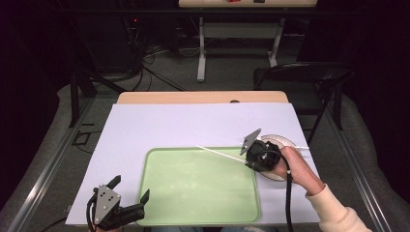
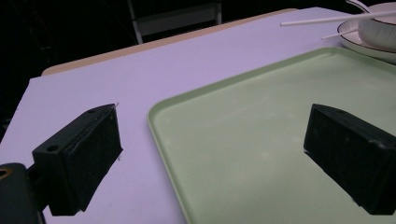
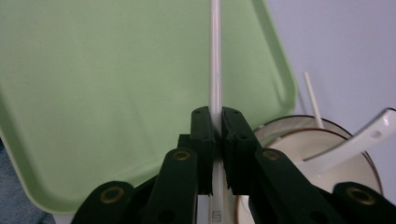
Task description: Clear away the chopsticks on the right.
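My right gripper [image 1: 248, 161] is shut on a thin white chopstick [image 1: 220, 153], which sticks out to the left over the far right corner of the green tray [image 1: 193, 188]. In the right gripper view, the chopstick [image 3: 215, 70] runs straight up between the closed jaws [image 3: 215, 116] above the tray [image 3: 116, 84]. A white bowl [image 3: 322, 158] with a white spoon [image 3: 359, 137] and a second chopstick [image 3: 312, 100] lies just right of them. My left gripper [image 1: 130, 187] stands open at the tray's near left corner, holding nothing. Its jaws [image 2: 212, 135] straddle the tray's edge [image 2: 159, 119].
The tray lies on a white sheet [image 1: 193, 123] covering the table. The plate with the bowl [image 1: 283, 142] stands right of the tray, near the table's right edge. In the left gripper view the plate [image 2: 366, 49] is at the far right. A dark chair [image 1: 309, 79] stands behind the table.
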`<state>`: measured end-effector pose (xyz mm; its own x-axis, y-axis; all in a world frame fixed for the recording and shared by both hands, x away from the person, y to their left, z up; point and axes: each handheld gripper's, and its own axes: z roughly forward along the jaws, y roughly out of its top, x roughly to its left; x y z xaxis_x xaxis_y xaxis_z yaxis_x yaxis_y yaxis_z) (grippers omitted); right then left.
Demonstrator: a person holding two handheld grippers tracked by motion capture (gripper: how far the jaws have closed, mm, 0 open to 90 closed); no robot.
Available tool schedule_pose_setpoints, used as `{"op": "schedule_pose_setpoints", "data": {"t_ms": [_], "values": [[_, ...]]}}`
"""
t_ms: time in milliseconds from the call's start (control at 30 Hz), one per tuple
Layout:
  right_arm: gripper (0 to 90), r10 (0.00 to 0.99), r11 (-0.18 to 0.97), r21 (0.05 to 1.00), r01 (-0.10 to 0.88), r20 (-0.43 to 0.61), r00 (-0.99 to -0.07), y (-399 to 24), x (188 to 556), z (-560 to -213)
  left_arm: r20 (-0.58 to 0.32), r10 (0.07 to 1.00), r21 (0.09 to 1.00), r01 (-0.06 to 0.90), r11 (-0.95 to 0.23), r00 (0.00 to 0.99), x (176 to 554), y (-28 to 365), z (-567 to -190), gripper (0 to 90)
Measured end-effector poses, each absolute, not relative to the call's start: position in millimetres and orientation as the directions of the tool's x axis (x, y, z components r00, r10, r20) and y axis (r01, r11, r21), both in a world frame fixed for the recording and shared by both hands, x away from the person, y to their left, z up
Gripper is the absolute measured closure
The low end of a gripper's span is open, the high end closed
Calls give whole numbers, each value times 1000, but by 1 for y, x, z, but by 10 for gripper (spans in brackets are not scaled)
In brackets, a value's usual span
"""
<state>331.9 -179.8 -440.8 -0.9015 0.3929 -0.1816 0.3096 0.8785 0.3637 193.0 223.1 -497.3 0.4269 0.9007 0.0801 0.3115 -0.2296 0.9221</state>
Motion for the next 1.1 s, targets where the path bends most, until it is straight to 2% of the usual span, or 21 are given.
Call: {"op": "schedule_pose_setpoints", "data": {"t_ms": [167, 800, 1033, 1100], "values": [[836, 343, 894, 361, 266, -169, -924, -164, 324, -455, 82, 900, 920, 315, -234, 428, 193, 223, -497, 41], [836, 240, 923, 325, 207, -67, -968, -133, 303, -501, 76, 902, 925, 307, -223, 424, 193, 223, -498, 41], [836, 257, 921, 311, 232, -41, -966, -128, 300, -512, 78, 901, 925, 307, -225, 426, 193, 223, -497, 42], [836, 296, 912, 309, 271, -36, -955, -129, 300, -514, 79, 901, 925, 307, -226, 427, 193, 223, -497, 41]]}}
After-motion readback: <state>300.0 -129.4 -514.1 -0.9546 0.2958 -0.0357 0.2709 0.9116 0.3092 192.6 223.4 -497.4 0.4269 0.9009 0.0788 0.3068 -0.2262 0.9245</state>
